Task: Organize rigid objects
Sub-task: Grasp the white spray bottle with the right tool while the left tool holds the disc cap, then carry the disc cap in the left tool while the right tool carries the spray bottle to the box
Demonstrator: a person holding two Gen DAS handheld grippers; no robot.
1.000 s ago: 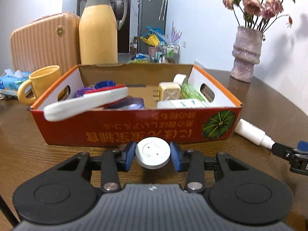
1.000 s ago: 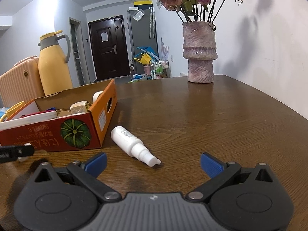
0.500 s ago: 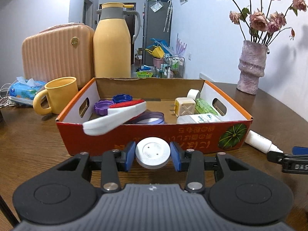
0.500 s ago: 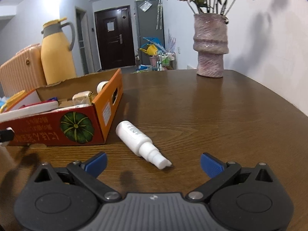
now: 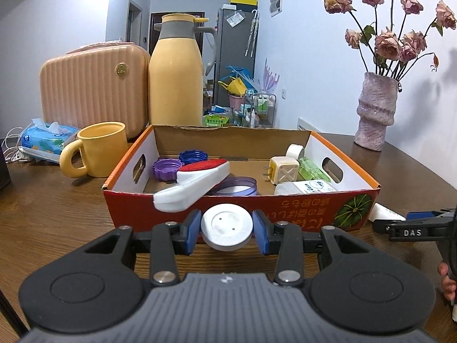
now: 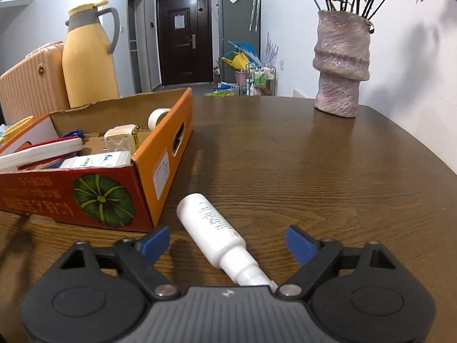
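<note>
My left gripper point(image 5: 227, 228) is shut on a white round lid point(image 5: 226, 230) and holds it in front of the near wall of the red and orange cardboard box point(image 5: 285, 208). The box holds caps, a white and red tool point(image 5: 194, 184), a plug adapter point(image 5: 284, 170), a tape roll and a white bottle. My right gripper point(image 6: 227, 243) is open, its fingers on either side of a white spray bottle point(image 6: 212, 230) that lies on the table right of the box point(image 6: 160, 154). The right gripper also shows in the left wrist view point(image 5: 411, 228).
A yellow mug point(image 5: 98, 148), a yellow thermos point(image 5: 177, 71), a pink case point(image 5: 94, 85) and a tissue pack point(image 5: 45, 138) stand left and behind the box. A pink vase of dried roses point(image 6: 341, 65) stands at the far right on the wooden table point(image 6: 314, 157).
My left gripper has risen with the lid, so the box's inside shows more. My right gripper has moved forward until the spray bottle lies between its open fingers.
</note>
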